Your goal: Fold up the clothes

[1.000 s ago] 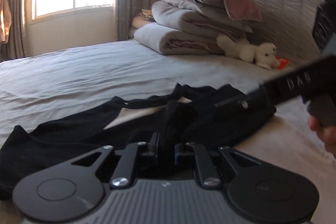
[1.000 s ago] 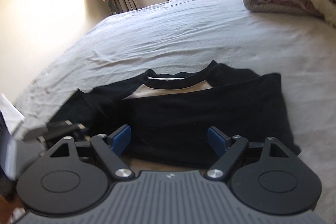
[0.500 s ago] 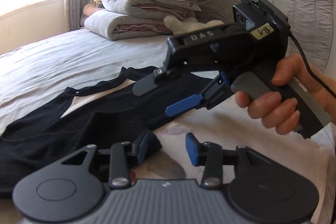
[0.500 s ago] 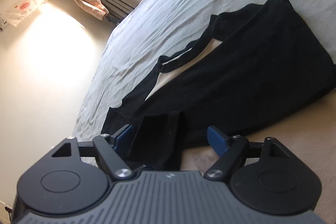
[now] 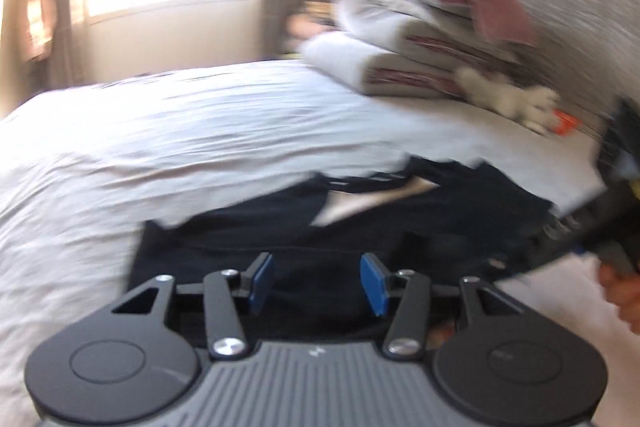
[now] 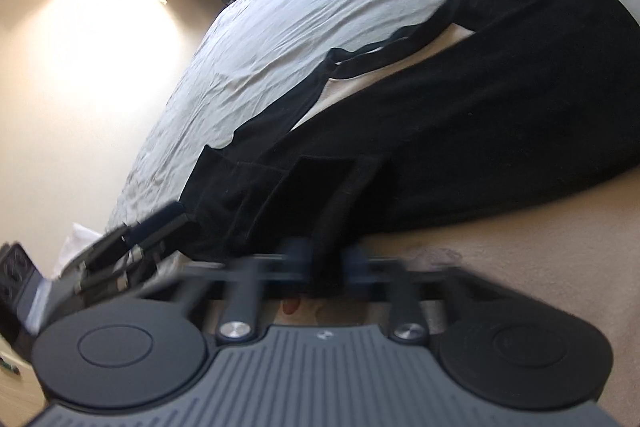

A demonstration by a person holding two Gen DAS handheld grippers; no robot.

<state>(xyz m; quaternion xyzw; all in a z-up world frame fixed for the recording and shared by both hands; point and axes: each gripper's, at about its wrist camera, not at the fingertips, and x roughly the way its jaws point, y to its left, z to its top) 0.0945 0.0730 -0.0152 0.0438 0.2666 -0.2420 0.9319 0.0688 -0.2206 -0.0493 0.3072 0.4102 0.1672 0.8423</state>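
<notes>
Left: my left gripper has just been opening, jaws apart over the black garment and pressing nothing, freed to seek a new hold. Right: my right gripper has just been closing and now pinches the garment's near hem on the bed, ready to fold.

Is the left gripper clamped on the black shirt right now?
No, the left gripper has its blue pads standing apart over the black shirt, with nothing pinched between them; its jaws have just been opening.
</notes>
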